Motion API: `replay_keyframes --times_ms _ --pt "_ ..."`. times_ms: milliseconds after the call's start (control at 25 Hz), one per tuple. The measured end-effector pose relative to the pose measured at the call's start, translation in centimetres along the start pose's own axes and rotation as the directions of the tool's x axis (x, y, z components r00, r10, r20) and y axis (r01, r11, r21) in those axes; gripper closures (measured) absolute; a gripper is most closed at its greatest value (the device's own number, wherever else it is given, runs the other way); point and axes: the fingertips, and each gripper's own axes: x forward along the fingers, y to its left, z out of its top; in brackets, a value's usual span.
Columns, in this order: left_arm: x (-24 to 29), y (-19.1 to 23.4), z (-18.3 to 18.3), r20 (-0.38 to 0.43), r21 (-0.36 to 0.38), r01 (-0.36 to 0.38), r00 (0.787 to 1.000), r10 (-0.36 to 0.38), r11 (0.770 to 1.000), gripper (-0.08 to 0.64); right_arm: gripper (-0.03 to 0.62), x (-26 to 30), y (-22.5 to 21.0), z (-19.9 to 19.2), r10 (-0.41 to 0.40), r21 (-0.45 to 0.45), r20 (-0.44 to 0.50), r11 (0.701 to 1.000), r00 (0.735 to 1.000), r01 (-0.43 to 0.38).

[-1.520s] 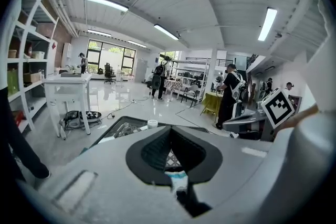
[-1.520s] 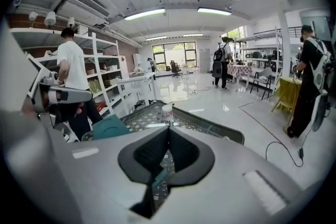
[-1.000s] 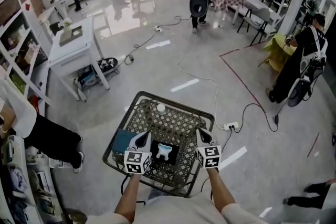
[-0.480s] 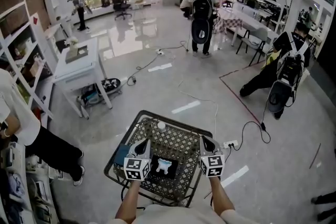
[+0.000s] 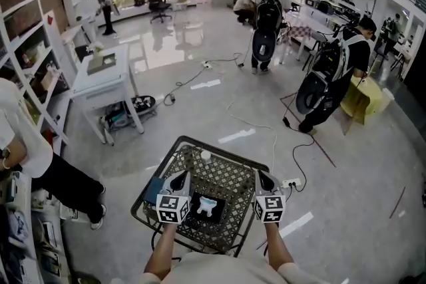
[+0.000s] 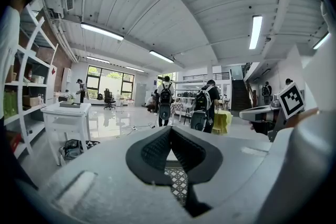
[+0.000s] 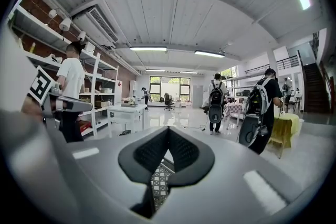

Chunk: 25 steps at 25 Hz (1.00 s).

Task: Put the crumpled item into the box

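A small white crumpled ball lies near the far edge of the black mesh table. Closer to me on that table stands a black box with a white and light-blue item inside. My left gripper hovers just left of the box, and my right gripper hovers just to its right. Both point away from me, short of the ball. In the left gripper view the left gripper has its tips together on nothing. The right gripper is likewise shut and empty in the right gripper view.
A teal flat item lies at the table's left edge. A person stands close on the left by shelves. A white table is further back. Cables and a power strip lie on the floor. People with backpacks stand at right.
Both grippers stay shut beside the box, hardly moved. The head view has tilted up a little. The people with backpacks in the background have walked to new spots.
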Motion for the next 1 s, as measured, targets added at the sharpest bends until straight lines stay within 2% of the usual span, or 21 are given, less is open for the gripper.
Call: replay_keyframes --times_ms 1000 --pt "1.1 -1.2 -0.4 -0.009 0.015 0.025 1.0 -0.025 1.0 0.554 0.594 -0.5 -1.0 -2.2 -0.007 -0.015 -0.054 1.0 0.998 0.006"
